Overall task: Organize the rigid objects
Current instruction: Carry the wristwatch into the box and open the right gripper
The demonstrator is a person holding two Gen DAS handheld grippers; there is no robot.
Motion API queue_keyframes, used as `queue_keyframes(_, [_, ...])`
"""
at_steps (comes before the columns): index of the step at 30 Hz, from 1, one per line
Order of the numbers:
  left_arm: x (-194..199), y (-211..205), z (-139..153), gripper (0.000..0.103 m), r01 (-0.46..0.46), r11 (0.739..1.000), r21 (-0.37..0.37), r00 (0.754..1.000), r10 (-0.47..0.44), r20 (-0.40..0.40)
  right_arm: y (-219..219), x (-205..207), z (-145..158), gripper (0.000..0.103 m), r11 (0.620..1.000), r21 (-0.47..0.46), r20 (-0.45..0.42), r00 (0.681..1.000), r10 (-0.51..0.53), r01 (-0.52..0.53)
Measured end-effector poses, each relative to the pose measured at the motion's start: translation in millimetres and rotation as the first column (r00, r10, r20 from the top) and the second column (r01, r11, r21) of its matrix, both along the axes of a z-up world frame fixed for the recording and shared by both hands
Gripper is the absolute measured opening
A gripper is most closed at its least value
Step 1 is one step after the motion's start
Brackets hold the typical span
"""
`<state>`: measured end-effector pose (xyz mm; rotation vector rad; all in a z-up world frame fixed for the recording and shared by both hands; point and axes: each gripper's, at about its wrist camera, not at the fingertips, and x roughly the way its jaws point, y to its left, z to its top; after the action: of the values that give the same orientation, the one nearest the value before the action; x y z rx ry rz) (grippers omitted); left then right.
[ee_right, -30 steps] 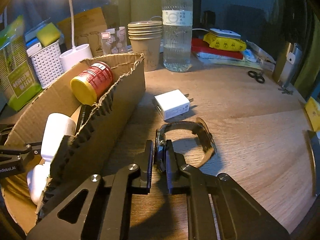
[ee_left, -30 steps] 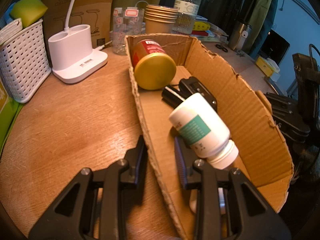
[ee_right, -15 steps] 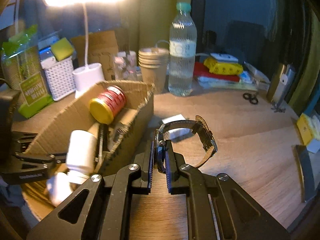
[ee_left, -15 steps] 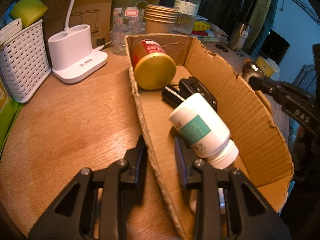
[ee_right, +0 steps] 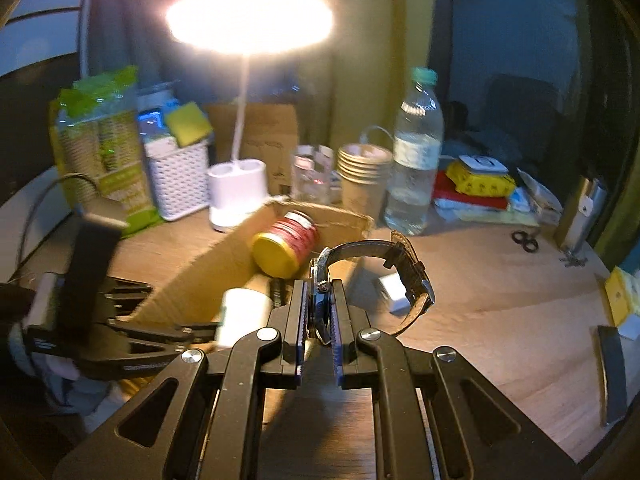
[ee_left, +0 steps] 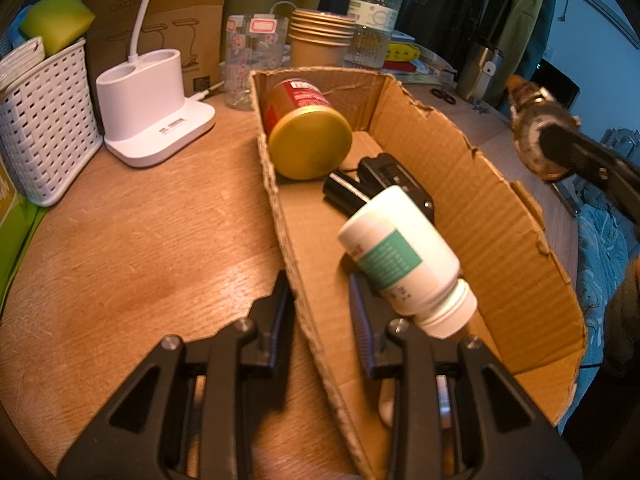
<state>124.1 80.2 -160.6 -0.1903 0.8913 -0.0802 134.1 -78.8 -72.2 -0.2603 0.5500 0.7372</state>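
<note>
The right gripper (ee_right: 320,312) is clenched on a watch (ee_right: 322,292) — its pads press the case from both sides, and the brown strap (ee_right: 412,276) loops out to the right of the fingers. The watch is off the tabletop (ee_right: 500,320), held in the air just past the near right wall of the box (ee_right: 192,276). In the left wrist view the same watch (ee_left: 534,140) shows at the far right, blurred, above and outside the right wall of the box (ee_left: 480,208).

The left gripper (ee_left: 320,308) straddles the left wall of the box near its front end: one finger outside over the tabletop (ee_left: 140,240), the other inside. The jaws are narrowly parted around the cardboard; whether the pads actually press it cannot be told.

Inside the box, a red can (ee_left: 306,136) with a gold lid lies on its side at the far end. Nearer lies a black device (ee_left: 396,180), with a black cylinder (ee_left: 344,196) just beside it. A white bottle (ee_left: 404,264) with a green label lies tilted over them, its cap toward the near end.

A white charger (ee_right: 394,292) rests on the tabletop to the right of the box, partly hidden behind the strap. At the back stand a lit lamp (ee_right: 236,192), a white basket (ee_right: 176,180), stacked paper cups (ee_right: 362,172) and a water bottle (ee_right: 414,160).
</note>
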Motion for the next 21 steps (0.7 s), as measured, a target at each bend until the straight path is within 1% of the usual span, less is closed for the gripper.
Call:
queue_keyframes(3, [0, 0, 0, 0.031, 0.000, 1.000, 0.000, 1.000, 0.000, 0.000, 11, -10, -1, 0.011, 0.998, -0.008, -0.003, 0.998, 0.058, -0.058])
queue_keyframes(8, [0, 0, 0, 0.031, 0.000, 1.000, 0.000, 1.000, 0.000, 0.000, 25, -19, -11, 0.011, 0.992, -0.054, -0.025, 0.993, 0.114, -0.115])
queue_keyframes(14, [0, 0, 0, 0.031, 0.000, 1.000, 0.000, 1.000, 0.000, 0.000, 31, -25, -25, 0.012, 0.983, -0.116, -0.045, 0.989, 0.141, -0.145])
queue_keyframes(18, [0, 0, 0, 0.031, 0.000, 1.000, 0.000, 1.000, 0.000, 0.000, 33, -27, -28, 0.013, 0.978, -0.142, -0.039, 0.988, 0.151, -0.155])
queue_keyframes(21, [0, 0, 0, 0.031, 0.000, 1.000, 0.000, 1.000, 0.000, 0.000, 32, -28, -31, 0.014, 0.973, -0.159, -0.050, 0.986, 0.161, -0.167])
